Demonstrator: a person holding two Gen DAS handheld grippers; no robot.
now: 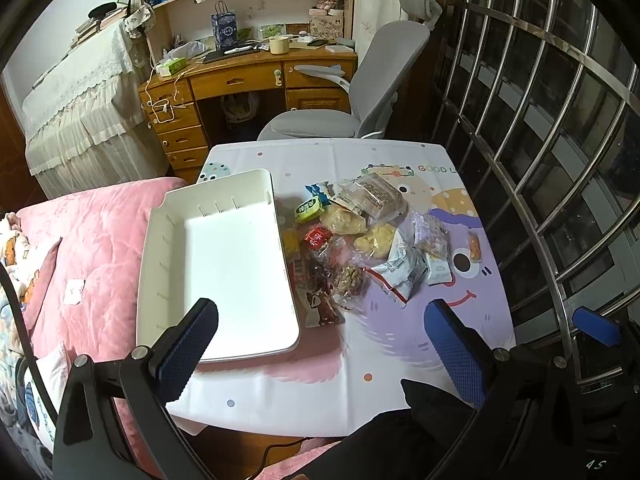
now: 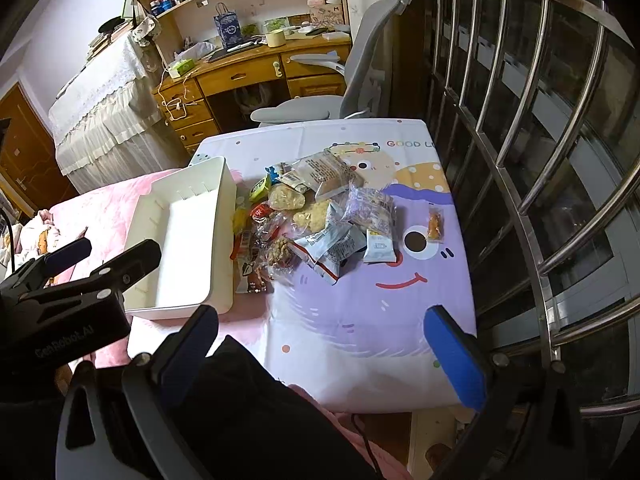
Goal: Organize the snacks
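An empty white tray [image 1: 232, 272] [image 2: 184, 252] sits on the left part of the table, partly over the pink blanket. To its right lies a heap of wrapped snacks [image 1: 360, 240] [image 2: 320, 216], with a bread pack [image 1: 376, 196] on top and blue-white packets [image 1: 400, 272] at the near side. A small orange packet [image 1: 474, 246] [image 2: 435, 222] lies alone further right. My left gripper [image 1: 324, 340] is open and empty, hovering near the tray's front corner. My right gripper [image 2: 324, 344] is open and empty above the table's near edge.
The table wears a cartoon cloth [image 1: 400, 340]. Steel window bars [image 1: 540, 120] stand close along the right side. A pink blanket [image 1: 92, 248] covers the bed on the left. A grey office chair [image 1: 360, 92] and wooden desk [image 1: 248, 76] lie beyond the table.
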